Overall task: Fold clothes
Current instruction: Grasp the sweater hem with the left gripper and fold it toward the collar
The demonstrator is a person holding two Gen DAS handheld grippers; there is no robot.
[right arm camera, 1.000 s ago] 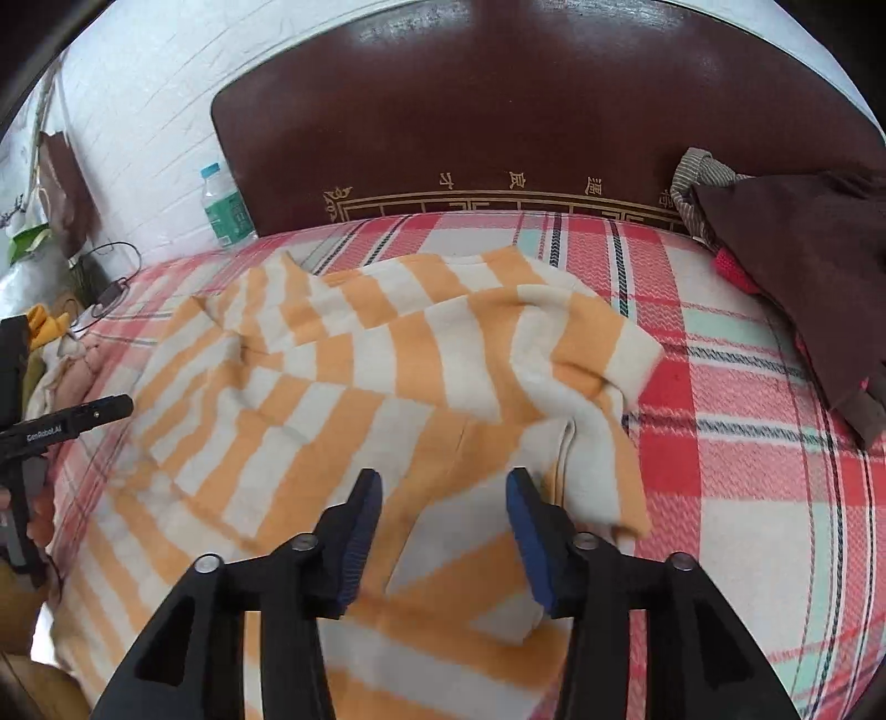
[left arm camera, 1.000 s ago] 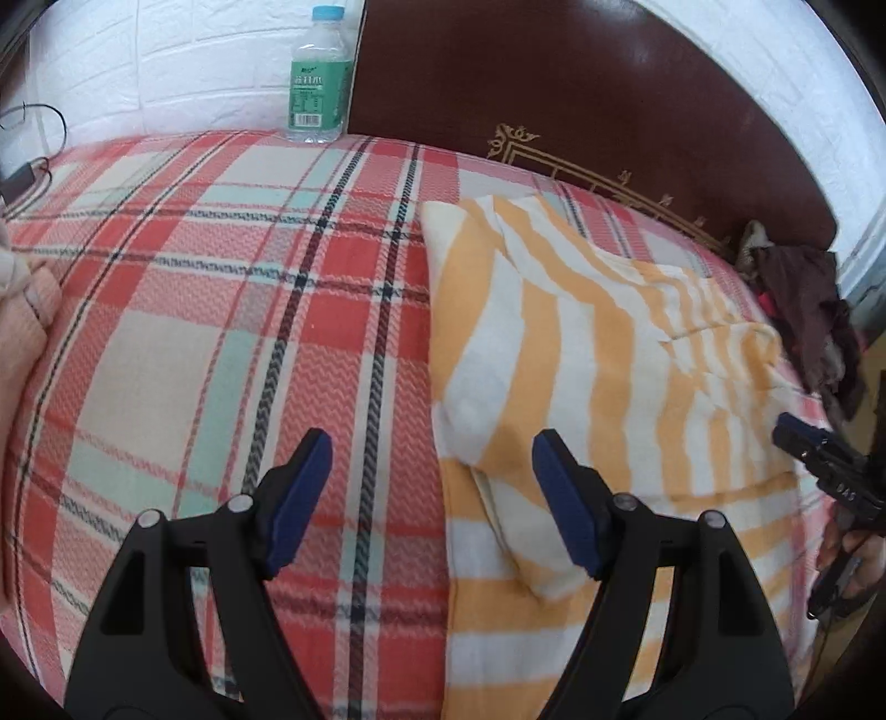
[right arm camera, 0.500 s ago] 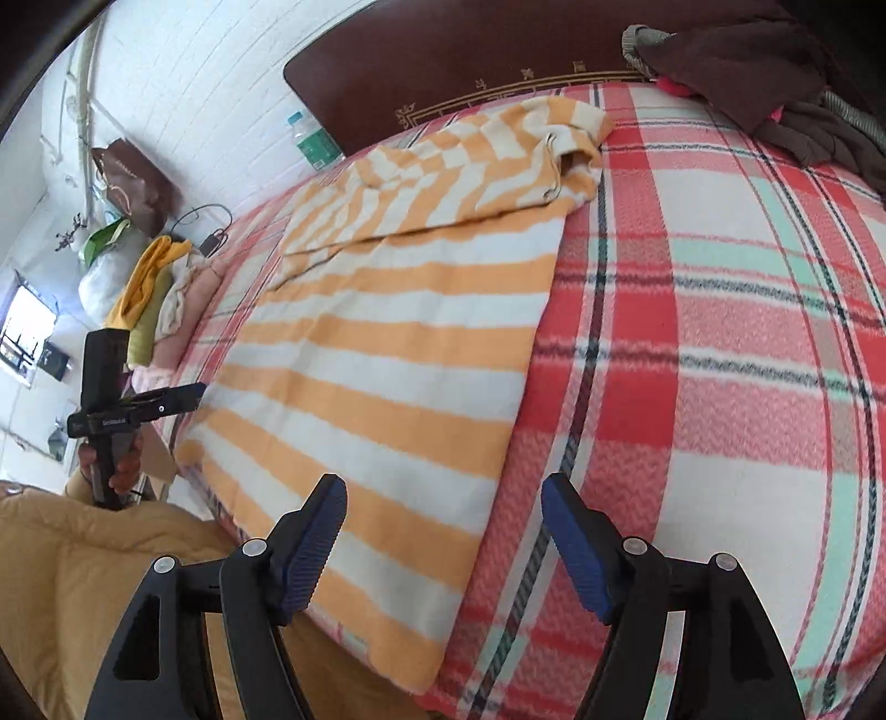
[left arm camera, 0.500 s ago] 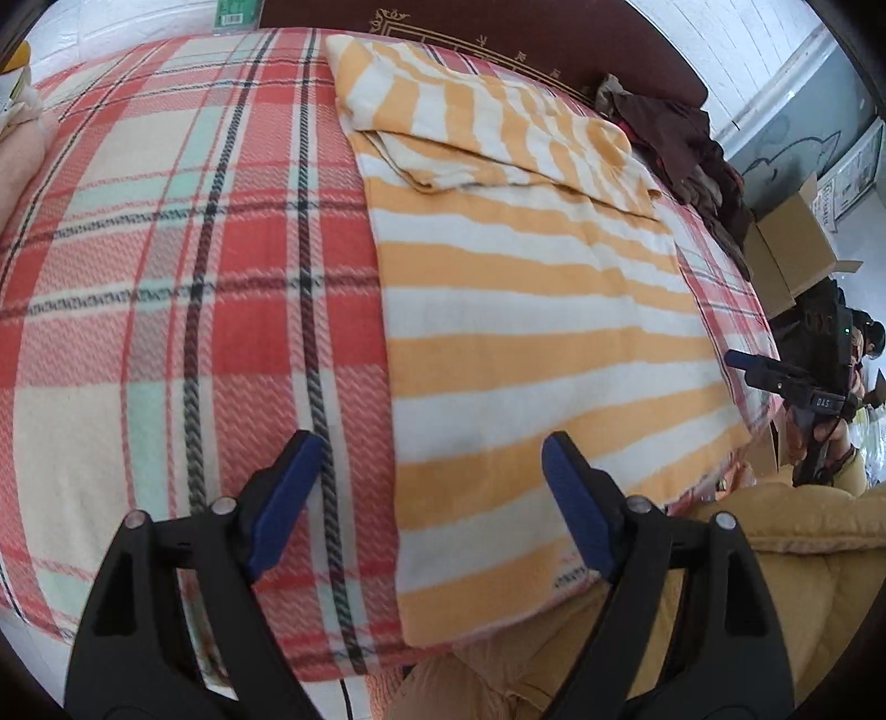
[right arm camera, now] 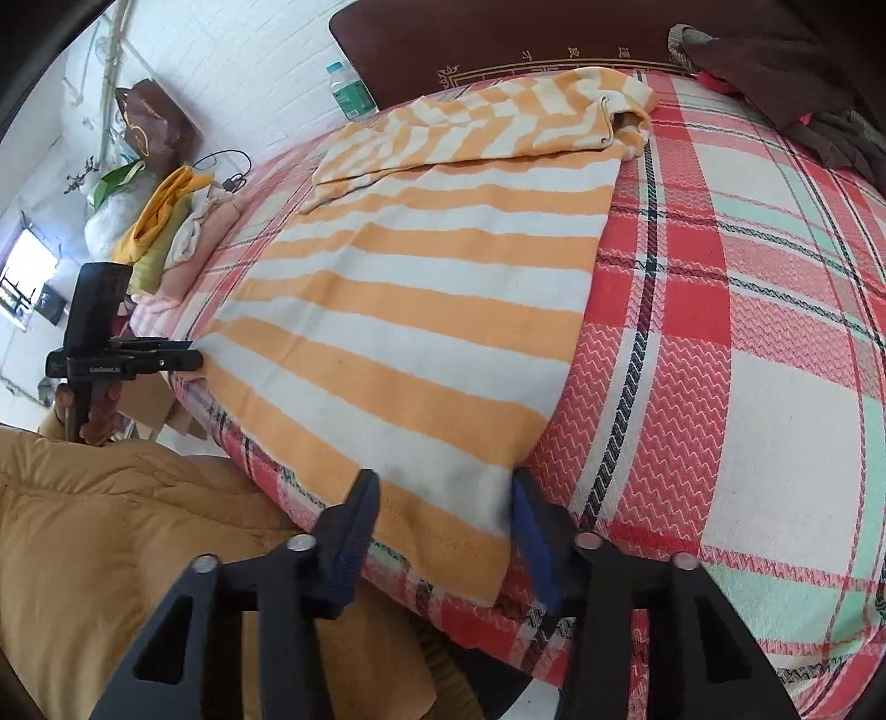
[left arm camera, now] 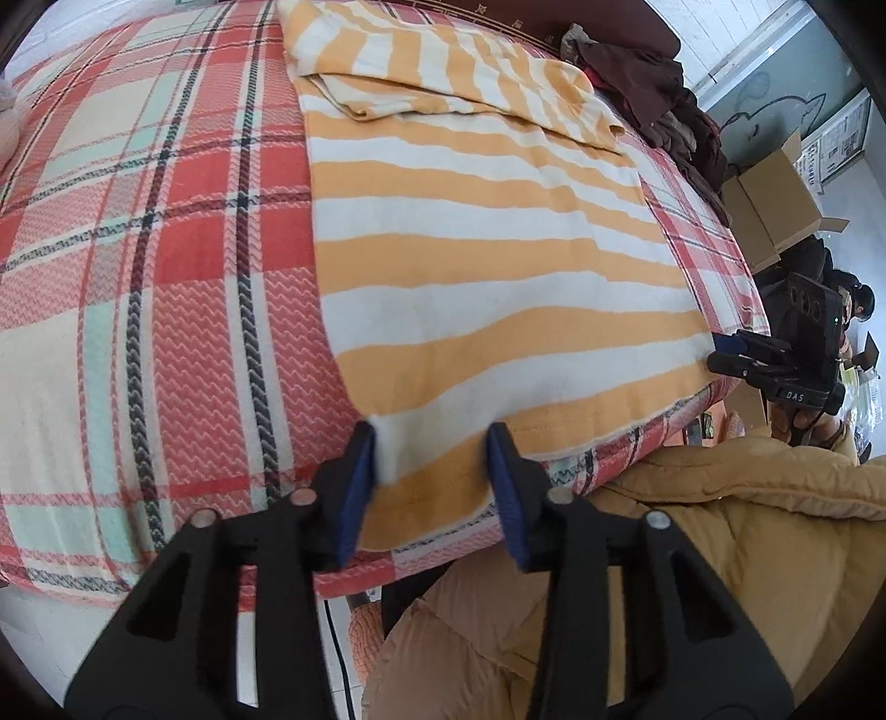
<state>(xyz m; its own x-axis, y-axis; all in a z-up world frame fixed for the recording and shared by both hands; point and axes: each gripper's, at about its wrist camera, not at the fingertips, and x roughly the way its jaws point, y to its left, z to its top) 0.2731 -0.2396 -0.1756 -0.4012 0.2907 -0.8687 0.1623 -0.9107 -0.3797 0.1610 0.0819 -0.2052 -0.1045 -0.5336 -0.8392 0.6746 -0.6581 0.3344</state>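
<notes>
An orange and white striped garment (left arm camera: 487,232) lies flat on the plaid bed cover (left arm camera: 138,266), its sleeves folded in at the far end and its hem hanging over the near edge. My left gripper (left arm camera: 432,476) is open, with the hem's left corner between its blue pads. My right gripper (right arm camera: 446,526) is open, with the hem's right corner (right arm camera: 465,554) between its pads. The garment (right arm camera: 421,310) fills the middle of the right wrist view. Each gripper shows in the other's view, the right one (left arm camera: 742,354) and the left one (right arm camera: 166,354).
A dark wooden headboard (right arm camera: 498,44) and a water bottle (right arm camera: 349,91) are at the far end. Dark clothes (left arm camera: 653,94) are piled at the far right, folded clothes (right arm camera: 166,221) at the left. Cardboard boxes (left arm camera: 775,205) stand beyond the bed. The person's tan jacket (left arm camera: 692,581) is close below.
Both grippers have pulled back from the far folded sleeves to the near hem at the bed's edge. Their jaws have narrowed around the hem corners.
</notes>
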